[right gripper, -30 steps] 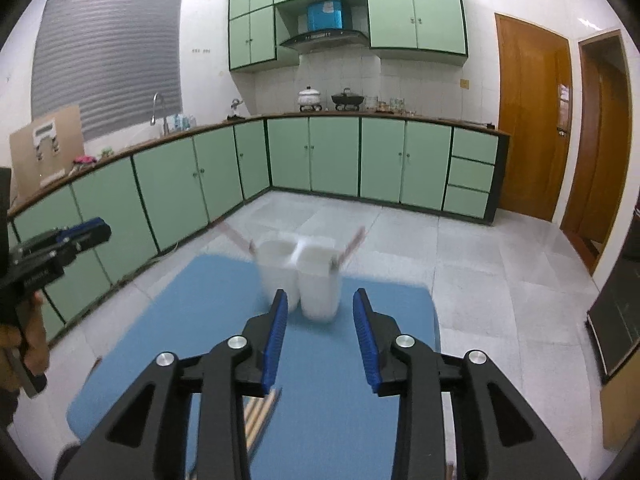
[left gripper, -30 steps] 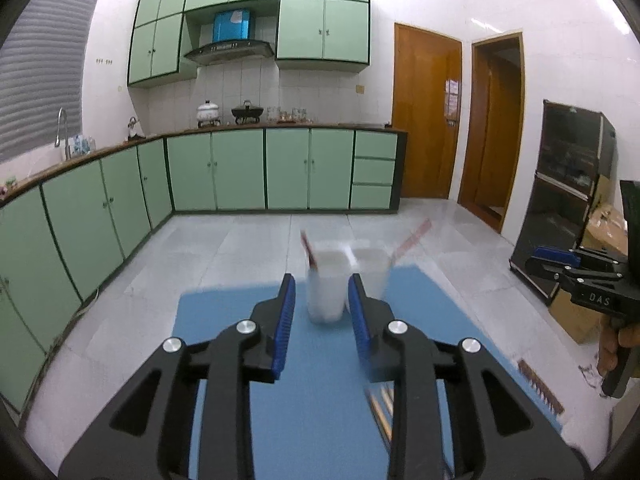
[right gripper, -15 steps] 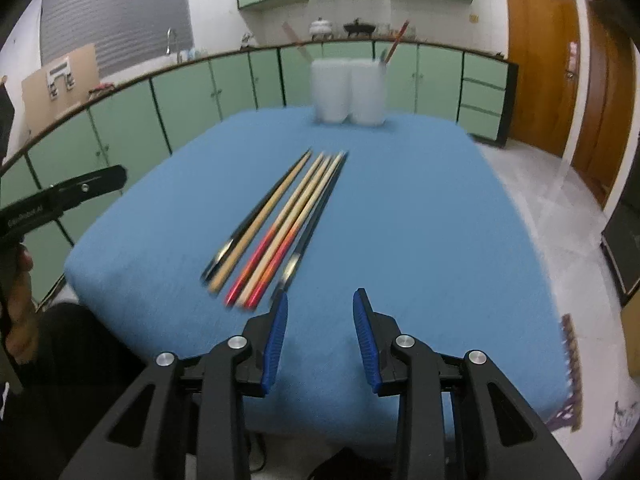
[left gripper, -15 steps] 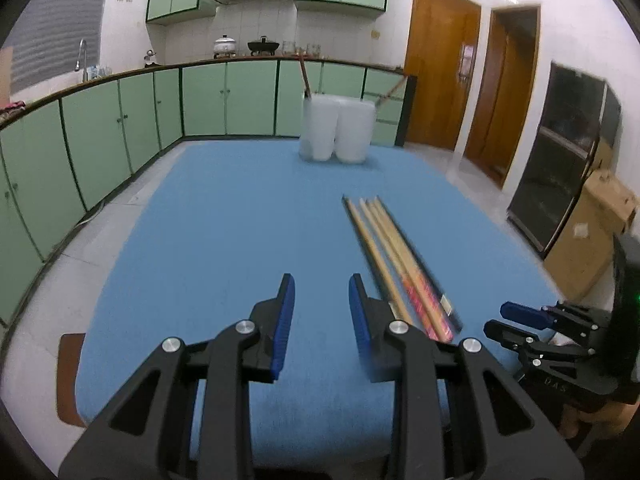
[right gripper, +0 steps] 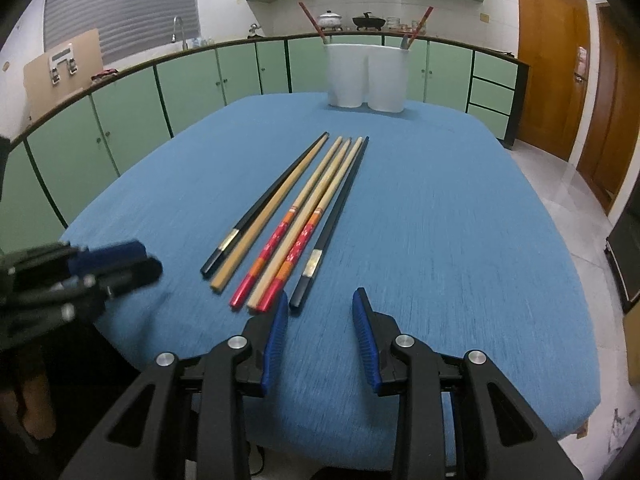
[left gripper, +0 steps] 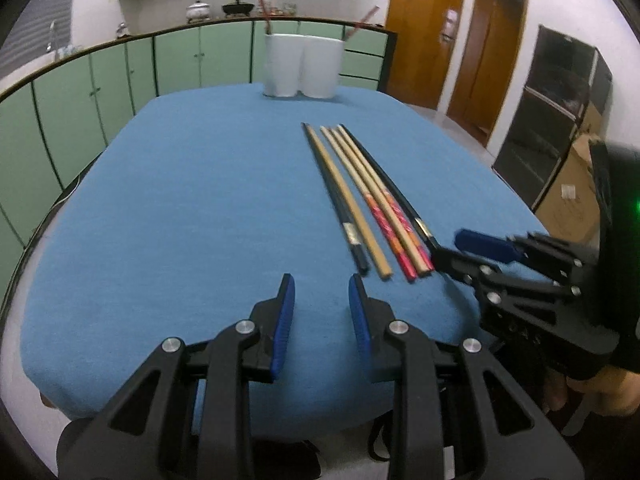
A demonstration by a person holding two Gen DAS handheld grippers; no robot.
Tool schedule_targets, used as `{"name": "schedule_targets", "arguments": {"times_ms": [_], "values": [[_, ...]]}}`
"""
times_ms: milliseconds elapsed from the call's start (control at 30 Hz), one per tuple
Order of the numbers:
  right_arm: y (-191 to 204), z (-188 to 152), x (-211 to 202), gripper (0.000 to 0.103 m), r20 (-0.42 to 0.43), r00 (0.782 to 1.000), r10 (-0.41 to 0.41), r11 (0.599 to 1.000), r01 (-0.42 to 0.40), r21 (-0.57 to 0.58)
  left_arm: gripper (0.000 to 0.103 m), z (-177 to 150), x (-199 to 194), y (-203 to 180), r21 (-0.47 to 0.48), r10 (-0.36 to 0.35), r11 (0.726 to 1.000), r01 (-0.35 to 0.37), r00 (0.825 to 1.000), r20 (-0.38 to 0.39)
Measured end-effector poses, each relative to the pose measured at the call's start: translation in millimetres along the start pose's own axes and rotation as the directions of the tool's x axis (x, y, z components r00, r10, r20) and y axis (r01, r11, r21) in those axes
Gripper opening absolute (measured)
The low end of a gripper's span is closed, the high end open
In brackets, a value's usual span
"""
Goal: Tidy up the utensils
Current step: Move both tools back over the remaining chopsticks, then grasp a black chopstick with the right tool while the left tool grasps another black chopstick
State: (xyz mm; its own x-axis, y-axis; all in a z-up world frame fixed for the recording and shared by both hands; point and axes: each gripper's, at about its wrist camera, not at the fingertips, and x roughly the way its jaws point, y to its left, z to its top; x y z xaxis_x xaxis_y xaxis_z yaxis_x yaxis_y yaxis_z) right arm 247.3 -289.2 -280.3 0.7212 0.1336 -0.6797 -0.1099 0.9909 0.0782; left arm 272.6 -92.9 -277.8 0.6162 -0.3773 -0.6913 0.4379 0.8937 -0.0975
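Note:
Several chopsticks [right gripper: 296,216], black, plain wood and red-handled, lie side by side on the blue cloth; they also show in the left wrist view [left gripper: 368,200]. A white two-cup holder [right gripper: 366,78] stands at the table's far end with a chopstick leaning out of each cup; it shows in the left wrist view [left gripper: 303,66] too. My left gripper [left gripper: 321,294] is open and empty, near the front edge, left of the chopstick ends. My right gripper [right gripper: 320,310] is open and empty, just behind the handle ends.
The blue-covered table [right gripper: 460,220] fills both views. Green kitchen cabinets [right gripper: 132,120] run behind and to the left. Wooden doors [right gripper: 552,60] and a dark shelf unit [left gripper: 560,112] stand to the right.
Both grippers have tilted down from the room view and come low over the table's near end, close to the chopstick handle ends. Both stay open.

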Motion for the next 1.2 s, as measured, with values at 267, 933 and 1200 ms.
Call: {"name": "schedule_targets", "arguments": {"times_ms": [267, 933, 1200], "values": [[-19, 1, 2, 0.006, 0.009, 1.0, -0.029, 0.999, 0.029, 0.036, 0.028, 2, 14, -15, 0.017, -0.015, 1.0, 0.015, 1.0, -0.014], [-39, -3, 0, 0.007, 0.028, 0.996, -0.081, 0.992, 0.078, 0.098, 0.006, 10, 20, -4, -0.084, 0.082, 0.993, -0.079, 0.996, 0.036], [-40, -6, -4, 0.007, 0.019, 0.992, -0.123, 0.984, 0.12, 0.129, 0.006, 6, 10, 8, -0.125, 0.146, 0.982, -0.139, 0.988, 0.042]]}}
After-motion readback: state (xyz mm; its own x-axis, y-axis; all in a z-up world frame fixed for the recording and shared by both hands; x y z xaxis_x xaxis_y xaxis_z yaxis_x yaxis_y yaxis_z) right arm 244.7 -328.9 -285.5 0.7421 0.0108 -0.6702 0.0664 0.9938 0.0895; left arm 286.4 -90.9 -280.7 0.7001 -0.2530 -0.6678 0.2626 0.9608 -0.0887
